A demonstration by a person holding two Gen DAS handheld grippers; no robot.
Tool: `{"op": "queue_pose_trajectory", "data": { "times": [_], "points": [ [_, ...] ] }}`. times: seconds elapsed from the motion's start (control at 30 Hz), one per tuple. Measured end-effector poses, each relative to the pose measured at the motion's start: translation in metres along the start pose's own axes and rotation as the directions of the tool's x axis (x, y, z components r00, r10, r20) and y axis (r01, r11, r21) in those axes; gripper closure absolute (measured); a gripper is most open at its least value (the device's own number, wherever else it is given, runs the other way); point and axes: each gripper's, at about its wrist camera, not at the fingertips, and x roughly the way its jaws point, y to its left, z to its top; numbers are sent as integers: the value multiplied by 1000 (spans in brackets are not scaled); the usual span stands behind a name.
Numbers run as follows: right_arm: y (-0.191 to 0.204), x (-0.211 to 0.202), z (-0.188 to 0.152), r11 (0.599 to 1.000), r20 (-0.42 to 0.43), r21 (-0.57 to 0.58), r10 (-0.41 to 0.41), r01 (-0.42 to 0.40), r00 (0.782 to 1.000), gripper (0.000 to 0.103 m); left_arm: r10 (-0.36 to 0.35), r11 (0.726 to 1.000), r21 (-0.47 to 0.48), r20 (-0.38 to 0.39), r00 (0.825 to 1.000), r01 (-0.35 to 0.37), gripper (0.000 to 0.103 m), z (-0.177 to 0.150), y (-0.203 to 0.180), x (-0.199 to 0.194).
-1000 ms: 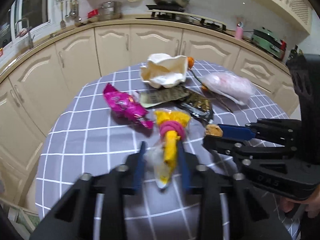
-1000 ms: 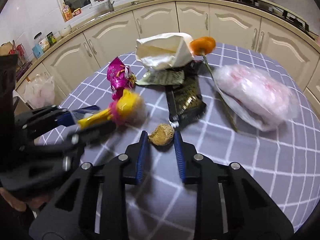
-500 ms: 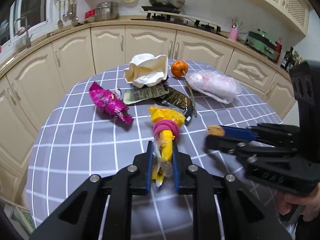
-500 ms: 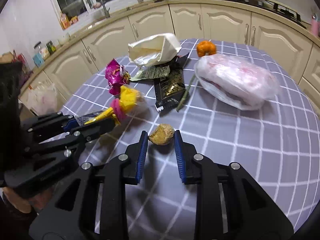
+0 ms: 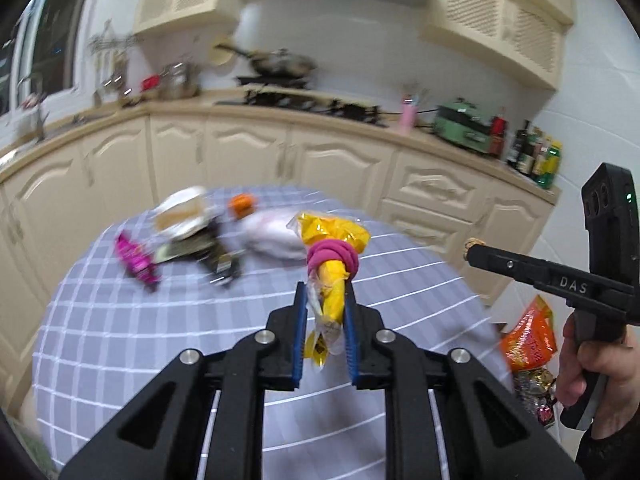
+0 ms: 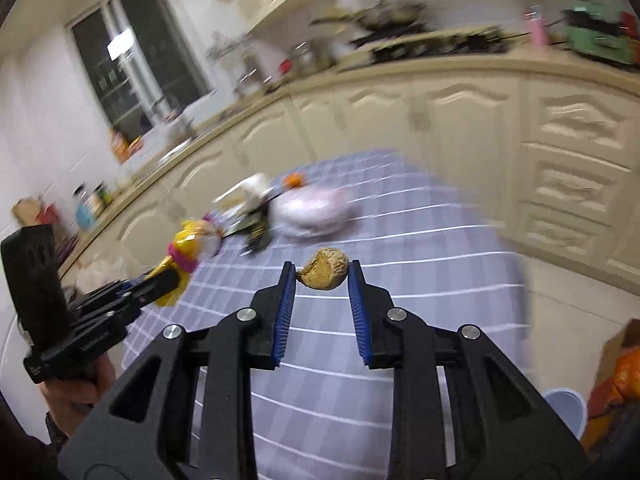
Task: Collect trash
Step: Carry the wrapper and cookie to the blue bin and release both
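My left gripper [image 5: 325,292] is shut on a yellow wrapper tied with a pink band [image 5: 331,258], held up off the table. From the right wrist that same yellow wrapper [image 6: 182,258] sticks out of the left gripper at the left. My right gripper [image 6: 322,276] is shut on a brown crumpled lump [image 6: 325,269], also lifted; in the left wrist view the right gripper [image 5: 474,249] shows at the right with the lump at its tip. On the grey checked tablecloth [image 5: 120,336] lie a magenta wrapper [image 5: 136,260], dark packets [image 5: 212,256], a white bag [image 5: 180,216], an orange fruit [image 5: 241,204] and a pinkish plastic bag [image 5: 272,234].
A heap of trash with an orange wrapper [image 5: 528,340] lies low beyond the table's right edge. In the right wrist view an orange bag [image 6: 624,376] and a pale blue bin rim [image 6: 564,404] sit at the lower right. Cream cabinets [image 5: 340,160] curve behind the table.
Both grippers have risen off the table with their loads and swung right. The left jaws closed onto the yellow wrapper; the table litter now sits farther away.
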Motion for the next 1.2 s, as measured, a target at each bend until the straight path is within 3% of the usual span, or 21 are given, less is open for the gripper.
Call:
{"op": "queue_pose_trajectory", "data": {
  "times": [0.17, 0.37, 0.53, 0.67, 0.83, 1.0, 1.03, 1.07, 1.1, 1.13, 1.17, 1.2],
  "points": [
    [-87, -65, -14, 977, 47, 131, -174, 166, 984, 76, -104, 991, 80, -22, 994, 105, 87, 6, -80, 18],
    [-205, -119, -67, 871, -38, 324, -379, 370, 925, 76, -232, 951, 175, -140, 963, 254, 87, -13, -185, 64],
    [-267, -127, -114, 800, -140, 418, -412, 431, 900, 76, -299, 899, 226, -308, 903, 374, 87, -48, -269, 119],
    [-301, -125, -144, 758, -196, 475, -404, 448, 893, 76, -302, 861, 247, -455, 838, 444, 87, -85, -325, 168],
    [-331, -122, -171, 711, -244, 536, -386, 456, 889, 76, -272, 839, 237, -598, 754, 490, 87, -128, -365, 217],
    [-356, -117, -190, 666, -263, 601, -357, 442, 896, 75, -246, 827, 213, -695, 676, 520, 86, -161, -390, 251],
    [-360, -118, -193, 653, -260, 620, -352, 435, 899, 75, -243, 826, 206, -710, 661, 525, 84, -165, -392, 256],
    [-364, -118, -197, 640, -259, 637, -347, 430, 901, 64, -244, 825, 197, -722, 648, 530, 81, -169, -392, 262],
    [-368, -120, -200, 627, -258, 650, -348, 429, 901, 42, -238, 825, 192, -734, 636, 531, 78, -171, -394, 269],
    [-370, -121, -202, 619, -256, 656, -357, 432, 899, 38, -233, 827, 194, -737, 635, 528, 63, -172, -394, 272],
    [-370, -124, -203, 617, -250, 659, -360, 431, 899, 37, -232, 829, 195, -733, 639, 524, 37, -171, -393, 275],
    [-371, -125, -204, 617, -247, 662, -357, 426, 901, 37, -226, 838, 203, -716, 660, 507, 26, -169, -390, 274]
  ]
}}
